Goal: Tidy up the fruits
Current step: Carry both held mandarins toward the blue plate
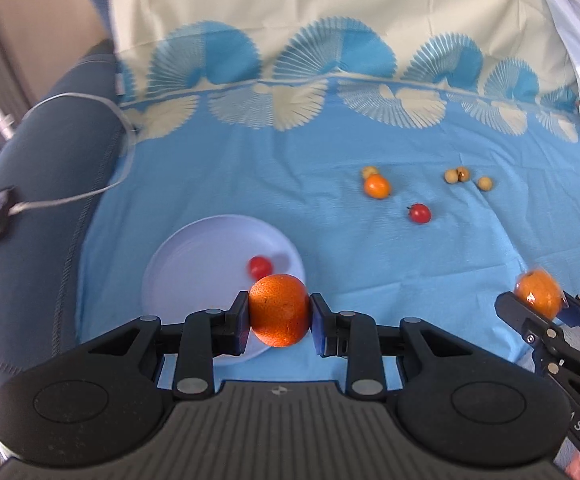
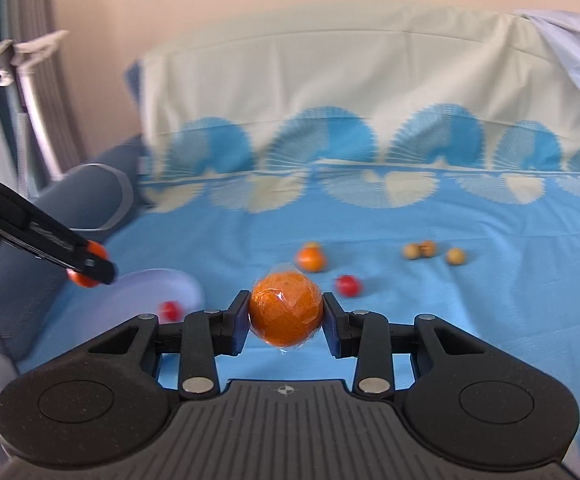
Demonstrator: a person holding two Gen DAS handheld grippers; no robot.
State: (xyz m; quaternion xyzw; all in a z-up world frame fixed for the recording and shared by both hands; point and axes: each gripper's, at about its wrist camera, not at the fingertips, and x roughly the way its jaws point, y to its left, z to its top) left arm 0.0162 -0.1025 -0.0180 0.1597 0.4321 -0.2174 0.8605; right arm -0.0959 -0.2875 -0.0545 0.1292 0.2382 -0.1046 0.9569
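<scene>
My left gripper (image 1: 279,312) is shut on a bare orange (image 1: 279,310) and holds it over the near right rim of a pale blue plate (image 1: 194,264). A red cherry tomato (image 1: 260,267) lies on that plate. My right gripper (image 2: 286,314) is shut on an orange wrapped in clear film (image 2: 286,310), above the blue cloth. It also shows at the right edge of the left wrist view (image 1: 538,300). On the cloth lie a small orange (image 1: 377,186), another cherry tomato (image 1: 420,213) and several small tan fruits (image 1: 456,175).
A blue and cream patterned cloth (image 1: 370,264) covers the surface and runs up a backrest. A dark blue cushion (image 1: 42,184) with a white cable (image 1: 90,152) lies at the left. The left gripper shows at the left of the right wrist view (image 2: 86,264).
</scene>
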